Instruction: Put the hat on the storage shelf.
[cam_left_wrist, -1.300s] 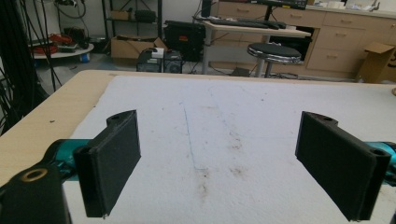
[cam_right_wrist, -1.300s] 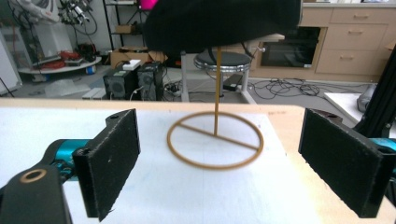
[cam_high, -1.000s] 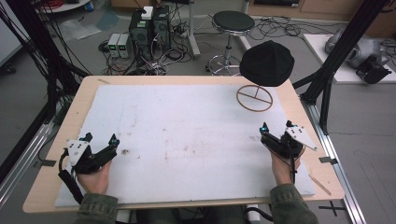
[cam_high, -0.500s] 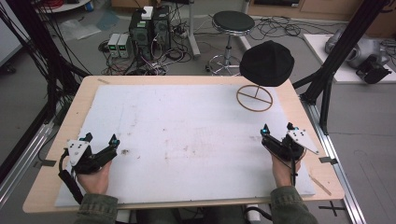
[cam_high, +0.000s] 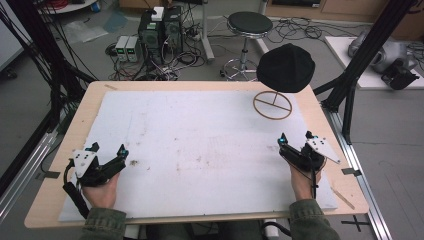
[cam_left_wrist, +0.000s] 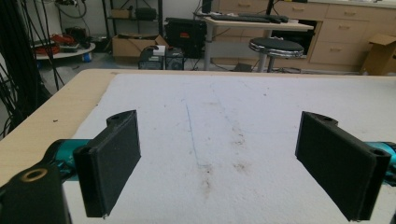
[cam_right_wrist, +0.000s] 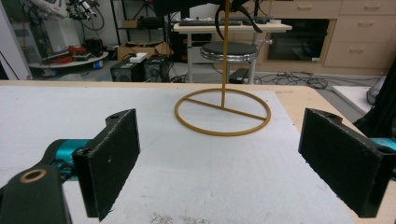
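High view shows the right gripper (cam_high: 295, 140) resting at about four o'clock on the white foam-covered wooden table (cam_high: 200, 135), jaws spread wide and empty, pointed toward twelve o'clock at the black cloth cap (cam_high: 286, 67) perched on a thin wooden stand with a ring base (cam_high: 272, 105). That stand sits at roughly two o'clock on the table, well apart from both grippers. The left gripper (cam_high: 107, 150) lies at about eight o'clock, its jaws likewise wide and holding nothing. In the right gripper view the ring base (cam_right_wrist: 222, 112) and upright post stand dead ahead between the jaws, the cap's underside just visible at the top. The step in hand looks like a reach for the cap. To do it well, the right gripper should probably rise to the height of the cap and close on the soft brim rather than the post, lifting straight up so the light stand is not tipped; the left gripper could steady the ring base if it wobbles.
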